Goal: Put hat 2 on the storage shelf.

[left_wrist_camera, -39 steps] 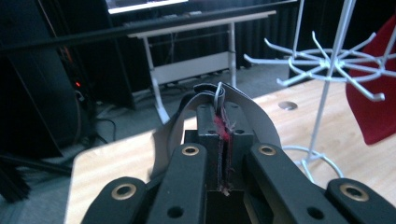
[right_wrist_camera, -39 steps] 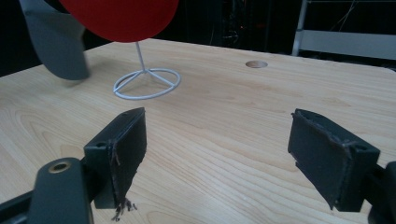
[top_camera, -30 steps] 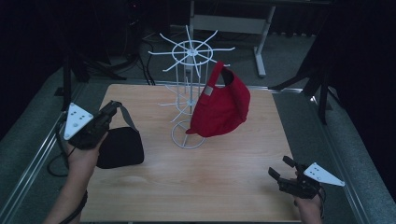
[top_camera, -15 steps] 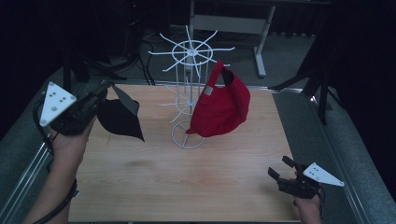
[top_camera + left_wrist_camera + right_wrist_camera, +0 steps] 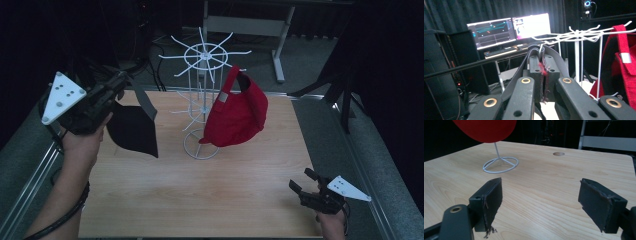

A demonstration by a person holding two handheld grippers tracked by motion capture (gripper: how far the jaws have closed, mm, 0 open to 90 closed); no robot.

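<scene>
While the left gripper [image 5: 116,89] pinches the black cap [image 5: 134,129] tight, the white rack [image 5: 205,55] stands just right of it.

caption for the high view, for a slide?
Left gripper lifts a black cap beside the white wire rack holding a red cap; right gripper waits open.

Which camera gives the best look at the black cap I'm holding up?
The high view: the black cap hangs whole from the left claw, above the table. The left gripper view catches just its grey strap pinched between the pads. The right gripper view looks toward the white rack's base instead.
</scene>
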